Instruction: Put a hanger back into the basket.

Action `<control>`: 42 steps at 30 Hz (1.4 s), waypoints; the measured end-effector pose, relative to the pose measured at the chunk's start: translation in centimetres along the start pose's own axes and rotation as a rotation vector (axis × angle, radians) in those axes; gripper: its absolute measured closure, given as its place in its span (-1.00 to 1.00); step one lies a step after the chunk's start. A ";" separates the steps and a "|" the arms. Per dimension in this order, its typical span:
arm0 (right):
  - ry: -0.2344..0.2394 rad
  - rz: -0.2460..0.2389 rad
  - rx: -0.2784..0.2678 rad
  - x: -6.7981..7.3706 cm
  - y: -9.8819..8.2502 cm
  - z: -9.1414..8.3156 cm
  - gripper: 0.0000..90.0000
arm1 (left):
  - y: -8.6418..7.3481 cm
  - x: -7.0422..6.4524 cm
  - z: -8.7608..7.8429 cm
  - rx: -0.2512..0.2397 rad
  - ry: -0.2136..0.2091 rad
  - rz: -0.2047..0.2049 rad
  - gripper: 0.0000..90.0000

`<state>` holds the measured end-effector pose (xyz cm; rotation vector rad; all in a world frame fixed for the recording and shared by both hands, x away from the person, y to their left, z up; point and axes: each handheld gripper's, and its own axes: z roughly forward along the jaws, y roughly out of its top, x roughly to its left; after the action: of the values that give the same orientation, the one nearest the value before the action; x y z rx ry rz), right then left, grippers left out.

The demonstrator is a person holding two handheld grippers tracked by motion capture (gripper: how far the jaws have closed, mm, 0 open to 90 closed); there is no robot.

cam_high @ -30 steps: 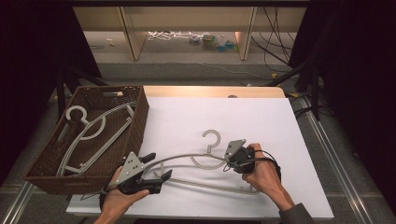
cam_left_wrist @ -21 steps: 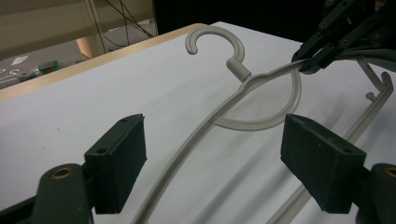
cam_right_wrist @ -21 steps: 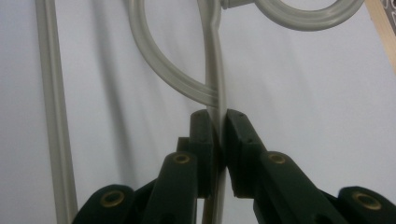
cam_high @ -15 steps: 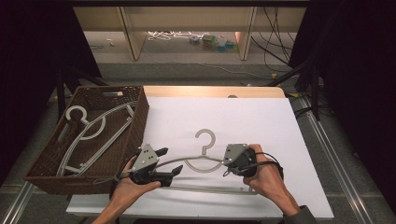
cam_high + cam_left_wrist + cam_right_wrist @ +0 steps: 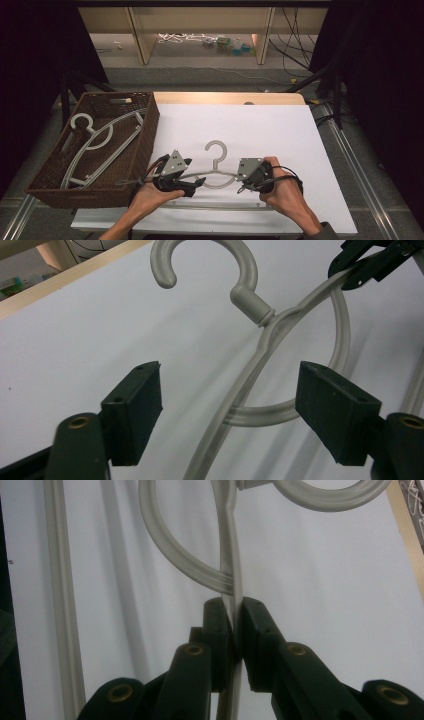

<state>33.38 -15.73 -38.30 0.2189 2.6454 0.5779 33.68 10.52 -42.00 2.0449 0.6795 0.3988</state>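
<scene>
Hanger (image 5: pixel 216 172) is what we are handling: a grey plastic one lying across the white table (image 5: pixel 280 135), just to the right of the brown wicker basket (image 5: pixel 145 145), its hook (image 5: pixel 216 148) pointing away from us and its long axis running left to right, from one of our hands to the other; our right gripper (image 5: pixel 245 176) is clenched on the right shoulder of the hanger, and in the right gripper view the grey bar (image 5: pixel 231 605) passes straight up between the two pressed pads; our left gripper (image 5: pixel 196 183) sits at the left shoulder, on the basket side, with its jaws spread and just closing in; in the left gripper view the bar (image 5: pixel 235 405) runs up between the pads (image 5: pixel 134 412) with daylight on both sides, so nothing is grasped there yet. That is the relation the coming move turns on, as we judge it: the bar already lies inside the left gripper, a little nearer the right pad than the left, so we need only close, not reach. Another hanger (image 5: pixel 95 145) already lies in the basket, well to the left; we judge that ours goes the same way, and the left hand is the nearer one to that rim.
</scene>
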 end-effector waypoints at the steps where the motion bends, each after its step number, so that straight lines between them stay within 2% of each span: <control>1: -0.004 -0.011 -0.002 0.1 0.1 -0.1 0.83 | 0.3 0.1 0.2 0.020 -0.012 0.023 -0.34; 4: -0.001 -0.016 -0.005 0.2 0.1 -0.2 0.83 | 0.7 0.0 0.6 0.035 -0.017 0.044 -0.25; 6: -0.001 -0.006 -0.007 0.3 0.2 -0.3 0.83 | 0.9 0.0 0.9 0.054 -0.035 0.046 -0.20; 8: 0.004 -0.013 -0.009 0.3 0.1 -0.4 0.83 | 1.0 0.0 1.2 0.054 -0.042 0.063 -0.16; 10: 0.004 -0.017 -0.009 0.4 -0.1 -0.5 0.83 | 1.1 -0.1 1.4 0.067 -0.057 0.052 -0.12; 14: 0.002 -0.019 -0.007 0.4 -0.5 -0.7 0.83 | 1.2 -0.3 1.8 0.087 -0.063 0.074 -0.02; 16: -0.002 -0.023 -0.010 0.4 -0.5 -0.7 0.82 | 1.3 -0.4 2.1 0.103 -0.076 0.097 0.03; 23: 0.005 -0.019 -0.014 0.6 -0.3 -0.8 0.82 | 1.5 -0.7 2.4 0.126 -0.117 0.140 0.36; 25: 0.003 -0.025 -0.017 0.6 -0.3 -0.8 0.82 | 1.4 -0.9 2.4 0.135 -0.123 0.182 0.49; 26: 0.003 -0.025 -0.017 0.6 -0.3 -0.8 0.82 | 1.4 -0.9 2.4 0.135 -0.123 0.182 0.54; 27: 0.007 -0.024 -0.018 0.7 -0.2 -0.8 0.83 | 1.4 -0.9 2.4 0.140 -0.135 0.203 0.59; 28: 0.008 -0.026 -0.018 0.7 -0.2 -0.8 0.82 | 1.5 -0.9 2.3 0.153 -0.127 0.237 0.62; 32: 0.004 -0.049 -0.027 0.6 -0.3 -0.7 0.82 | 1.5 -1.2 2.1 0.142 -0.137 0.266 0.69; 33: 0.007 -0.052 -0.028 0.6 -0.3 -0.7 0.82 | 1.6 -1.3 2.0 0.147 -0.143 0.288 0.71; 37: 0.005 -0.066 -0.036 0.4 -0.5 -0.8 0.79 | 1.8 -1.7 1.7 0.142 -0.161 0.332 0.78; 39: -0.011 -0.058 -0.036 0.4 -0.6 -0.8 0.76 | 1.7 -1.9 1.7 0.146 -0.173 0.345 0.81; 42: -0.007 -0.054 -0.038 0.2 -0.6 -0.8 0.73 | 1.7 -2.1 1.8 0.146 -0.177 0.345 0.83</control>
<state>32.77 -16.54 -38.01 0.1370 2.6223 0.6084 33.47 7.38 -41.54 2.3110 0.2536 0.3669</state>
